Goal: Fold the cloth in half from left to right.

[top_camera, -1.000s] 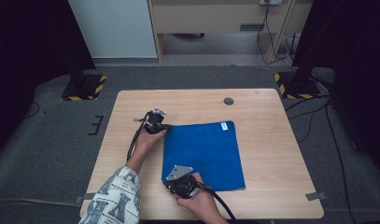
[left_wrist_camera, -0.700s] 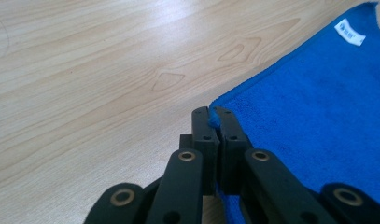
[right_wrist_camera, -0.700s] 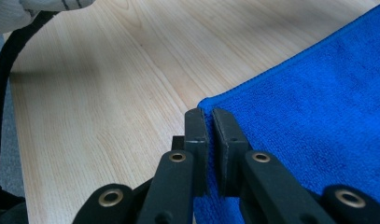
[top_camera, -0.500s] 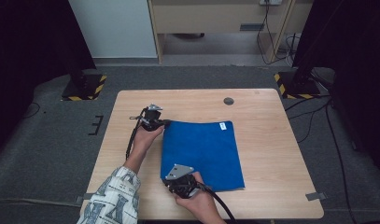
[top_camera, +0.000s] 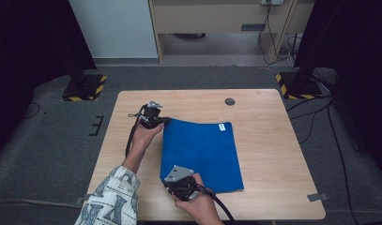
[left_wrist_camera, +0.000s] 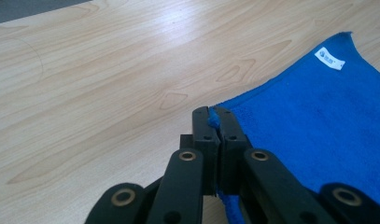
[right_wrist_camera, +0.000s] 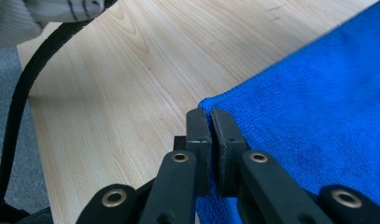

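**Both grippers pinching the blue towel by its left corners**

So there's a blue towel lying on the wooden table, roughly in the middle, with its small white tag at the far right corner. The left gripper has its jaws pressed together on the far left corner; in the left gripper view you can see a bit of blue fabric squeezed between them, and that corner looks raised a bit off the wood. The right gripper is clamped on the near left corner, jaws tight on the edge of the cloth. A round dark cap sits on the far side of the table, well apart from the towel.
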